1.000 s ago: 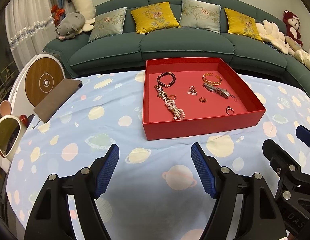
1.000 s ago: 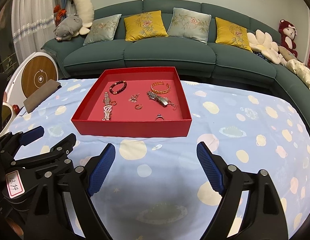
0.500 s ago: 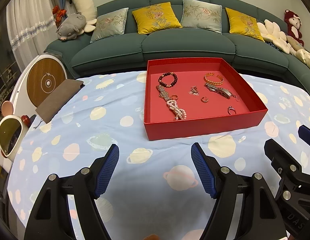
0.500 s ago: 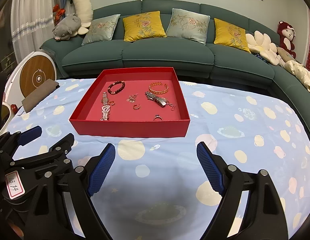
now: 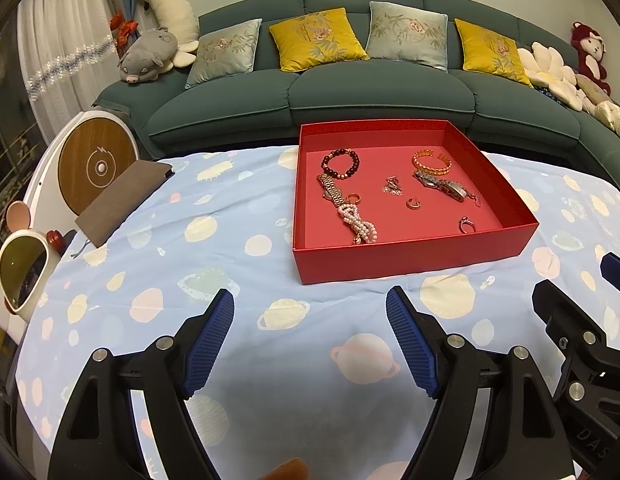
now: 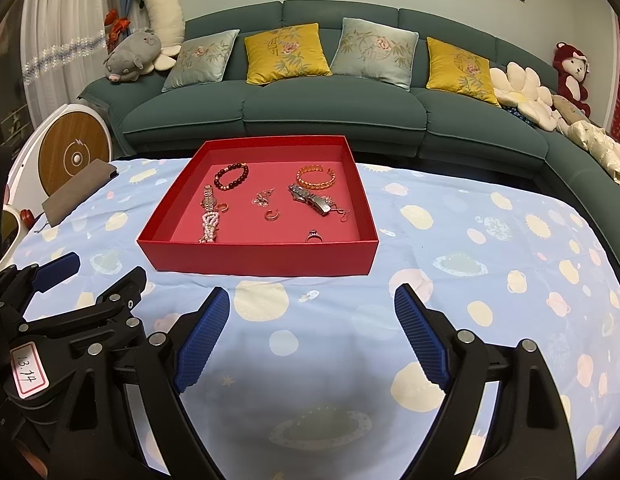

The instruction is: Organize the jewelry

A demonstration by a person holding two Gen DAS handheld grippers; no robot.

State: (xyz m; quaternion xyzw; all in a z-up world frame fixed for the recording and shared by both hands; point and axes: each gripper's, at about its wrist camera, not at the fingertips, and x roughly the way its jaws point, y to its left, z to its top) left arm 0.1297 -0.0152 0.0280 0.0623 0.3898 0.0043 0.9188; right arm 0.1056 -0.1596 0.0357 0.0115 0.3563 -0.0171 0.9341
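On the planet-print tablecloth [image 5: 237, 216] sits a shallow red tray [image 5: 410, 254], and all the jewelry in sight lies inside it: a dark beaded bracelet [image 5: 341, 163], a gold watch [image 5: 332, 191] touching a pearl strand [image 5: 360, 226], an orange bangle [image 5: 432, 163], a silver watch [image 5: 444, 186], a small tangle of earrings [image 5: 393, 186] and loose rings near the front wall. Pieces lie spread apart rather than heaped, which would suit either a tray already sorted or one waiting to be sorted, so the step in hand cannot be settled. Both claws hover short of the tray, the left gripper [image 5: 310, 344] and right gripper [image 6: 312, 340] each spread wide with nothing between the blue pads. Any pick would call for a low, narrow pinch, the rings being tiny. A brown pouch [image 5: 121, 200] lies at the cloth's left edge; the right view adds the numbered label [image 6: 27, 368] on the left tool, while the left view shows a mirror [image 5: 19, 270].
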